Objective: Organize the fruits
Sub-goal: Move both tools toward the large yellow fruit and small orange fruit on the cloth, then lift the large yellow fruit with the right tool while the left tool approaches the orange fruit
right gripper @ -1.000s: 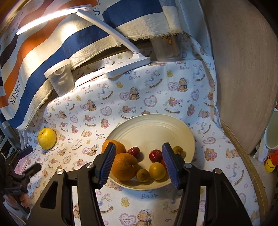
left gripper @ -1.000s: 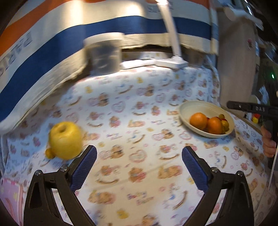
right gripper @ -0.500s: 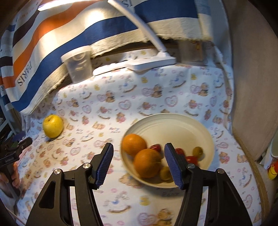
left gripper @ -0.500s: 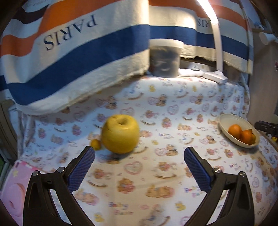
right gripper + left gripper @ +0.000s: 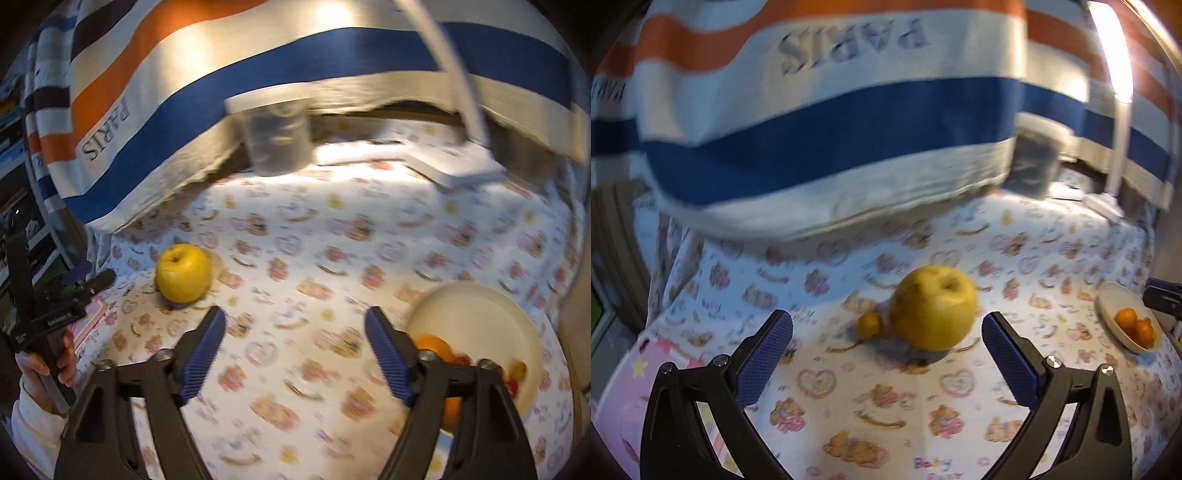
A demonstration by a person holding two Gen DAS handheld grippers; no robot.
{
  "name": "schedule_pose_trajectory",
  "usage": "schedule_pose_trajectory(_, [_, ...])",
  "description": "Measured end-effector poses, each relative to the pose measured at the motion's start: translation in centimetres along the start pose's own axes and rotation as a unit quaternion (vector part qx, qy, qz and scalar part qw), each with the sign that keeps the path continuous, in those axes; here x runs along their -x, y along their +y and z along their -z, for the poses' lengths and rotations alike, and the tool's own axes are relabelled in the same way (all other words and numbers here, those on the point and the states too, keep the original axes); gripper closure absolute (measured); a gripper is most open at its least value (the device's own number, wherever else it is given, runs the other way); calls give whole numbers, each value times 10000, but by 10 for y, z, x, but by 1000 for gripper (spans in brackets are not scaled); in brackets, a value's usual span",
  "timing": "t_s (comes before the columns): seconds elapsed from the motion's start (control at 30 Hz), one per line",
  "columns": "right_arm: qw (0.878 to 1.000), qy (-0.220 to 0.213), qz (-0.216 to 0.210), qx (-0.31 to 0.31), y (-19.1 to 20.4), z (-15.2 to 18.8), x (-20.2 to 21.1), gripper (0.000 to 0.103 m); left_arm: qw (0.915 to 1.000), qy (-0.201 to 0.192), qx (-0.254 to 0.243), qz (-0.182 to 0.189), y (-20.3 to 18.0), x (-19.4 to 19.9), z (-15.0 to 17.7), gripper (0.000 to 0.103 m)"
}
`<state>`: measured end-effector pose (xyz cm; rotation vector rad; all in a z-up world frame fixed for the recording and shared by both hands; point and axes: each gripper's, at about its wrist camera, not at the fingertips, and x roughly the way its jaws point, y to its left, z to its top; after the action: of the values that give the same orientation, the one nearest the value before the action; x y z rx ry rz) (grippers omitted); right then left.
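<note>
Yellow is what I steer by here: the big yellow apple sits on the bear-print tablecloth, and I place everything else against it. My left gripper hovers just in front of the apple with its jaws spread wide, nothing between the blue pads, the apple lying just beyond the gap and toward the right finger. A small yellow-orange fruit rests on the cloth beside the apple's left flank, about touching it. Behind the apple hangs a striped towel lettered PARIS, and farther back to the right stand a clear plastic cup and the white desk lamp. Well to the apple's right is the cream plate holding oranges and a few smaller fruits. My right gripper is over bare cloth between apple and plate, jaws opening, empty.
</note>
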<state>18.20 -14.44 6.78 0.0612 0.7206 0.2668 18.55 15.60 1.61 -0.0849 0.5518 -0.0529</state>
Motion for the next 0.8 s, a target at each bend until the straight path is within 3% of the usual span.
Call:
schedule_pose_trajectory(0.2, [9966, 640, -510, 105, 46, -11, -52, 18, 9951, 683, 694, -146, 27, -27, 12, 1])
schedule_pose_trajectory(0.53, [9897, 1100, -912, -90, 100, -31, -138, 18, 9859, 663, 1512, -286, 78, -16, 10, 1])
schedule_pose_trajectory(0.67, [9873, 1258, -894, -386, 107, -26, -163, 18, 9884, 631, 1271, -533, 83, -12, 3, 2])
schedule_pose_trajectory(0.8, [9874, 1211, -991, -225, 113, -24, -171, 18, 9841, 898, 1478, -400, 93, -19, 4, 2])
